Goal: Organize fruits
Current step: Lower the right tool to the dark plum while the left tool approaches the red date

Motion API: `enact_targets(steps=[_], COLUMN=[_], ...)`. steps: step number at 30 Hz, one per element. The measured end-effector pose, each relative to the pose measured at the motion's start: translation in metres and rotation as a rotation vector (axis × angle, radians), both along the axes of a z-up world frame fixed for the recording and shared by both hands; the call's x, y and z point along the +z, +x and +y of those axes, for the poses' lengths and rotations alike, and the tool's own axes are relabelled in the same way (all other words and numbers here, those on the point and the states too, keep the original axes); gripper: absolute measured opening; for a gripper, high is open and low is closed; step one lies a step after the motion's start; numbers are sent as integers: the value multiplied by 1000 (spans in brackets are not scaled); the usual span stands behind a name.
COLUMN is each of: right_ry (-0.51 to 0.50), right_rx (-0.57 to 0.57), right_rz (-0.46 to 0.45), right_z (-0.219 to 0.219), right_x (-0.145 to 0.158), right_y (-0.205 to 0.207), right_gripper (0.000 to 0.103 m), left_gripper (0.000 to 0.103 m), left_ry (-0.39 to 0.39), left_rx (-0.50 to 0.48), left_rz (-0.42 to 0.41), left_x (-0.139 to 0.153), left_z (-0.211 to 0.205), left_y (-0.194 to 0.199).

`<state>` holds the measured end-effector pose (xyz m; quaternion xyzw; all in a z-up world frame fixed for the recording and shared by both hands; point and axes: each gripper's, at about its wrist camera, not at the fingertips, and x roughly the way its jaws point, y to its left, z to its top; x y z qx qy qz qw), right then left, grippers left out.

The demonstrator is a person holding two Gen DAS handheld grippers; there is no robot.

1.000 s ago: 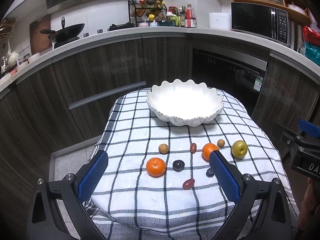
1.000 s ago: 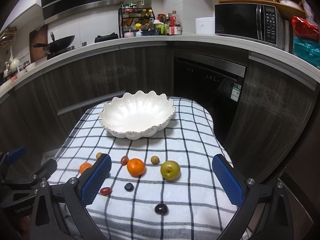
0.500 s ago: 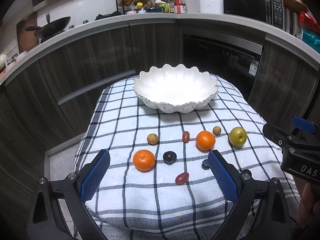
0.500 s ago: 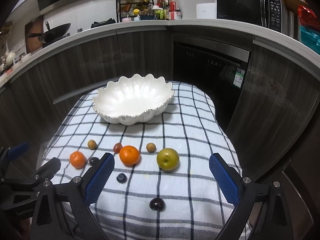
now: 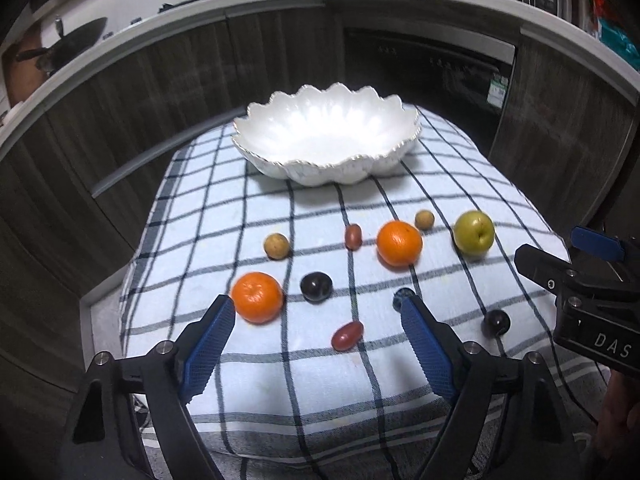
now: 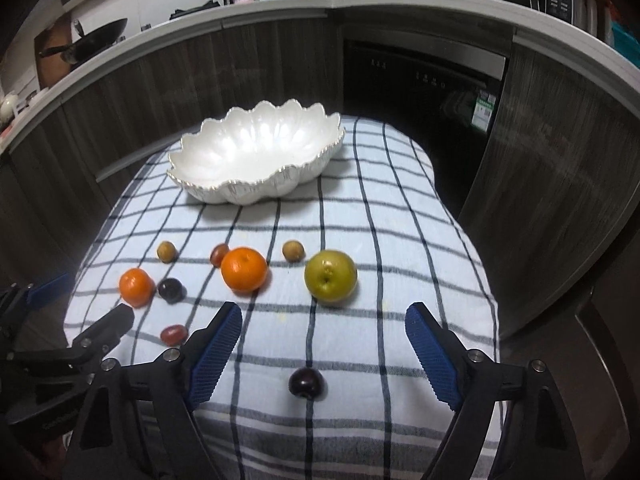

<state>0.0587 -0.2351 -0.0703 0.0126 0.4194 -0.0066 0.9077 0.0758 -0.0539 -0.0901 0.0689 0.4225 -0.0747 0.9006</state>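
1. Closing, the left gripper (image 5: 316,322) jaws stand wide, empty, around a red grape (image 5: 347,335) lying diagonally, lower centre.
2. Right gripper (image 6: 324,330) jaws, closing, hold nothing; dark cherry (image 6: 307,383) below centre.

Your white scalloped ceramic bowl (image 5: 326,148) has a thin silver-gold rim. Under it, the white cloth with a dark blue-black check (image 5: 240,216) turns grey-striped at its near hem. Two bright orange mandarins (image 5: 257,297) (image 5: 399,243), one yellow-green apple (image 5: 473,233), two tan-brown round fruits (image 5: 276,246) (image 5: 424,220), two reddish oval grapes (image 5: 347,335) (image 5: 353,237), two near-black dark purple plums (image 5: 315,287) (image 6: 307,383). Your black gripper frames carry blue ridged pads (image 6: 216,350). Cabinets (image 6: 560,184) are dark brown woodgrain under a grey counter edge.
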Motion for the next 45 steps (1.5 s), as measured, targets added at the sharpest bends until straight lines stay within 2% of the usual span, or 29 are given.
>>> enact_targets(steps=[9,17,22,27,31,39,45], right_ry=[12,2,9,13,3,17,26], right_rx=[13,40,35,37,59,50,64], right_rz=[87,167,206,245,259,290,308], right_z=[0,8,5,5,10,7,9], right_x=[-21,-39,-47,-55,-58,-66,-70], right_y=[7,9,11,13,13,15,16], right_gripper=[74,55,50,49,49,49,44], left_gripper=[71,59,52,51,45,44,39], left_ry=[8,14,20,33,29,27,22], left_rx=[-24,-34,-40,-35,-33,-23,-25], left_rz=[98,170,196,200,233,237,255], left_x=[-25,-44,-53,-57,-65,-69,-74], left_z=[-8,-12,-15,-18,-18,-18,-20], left_y=[10,17,19,22,25,29,31])
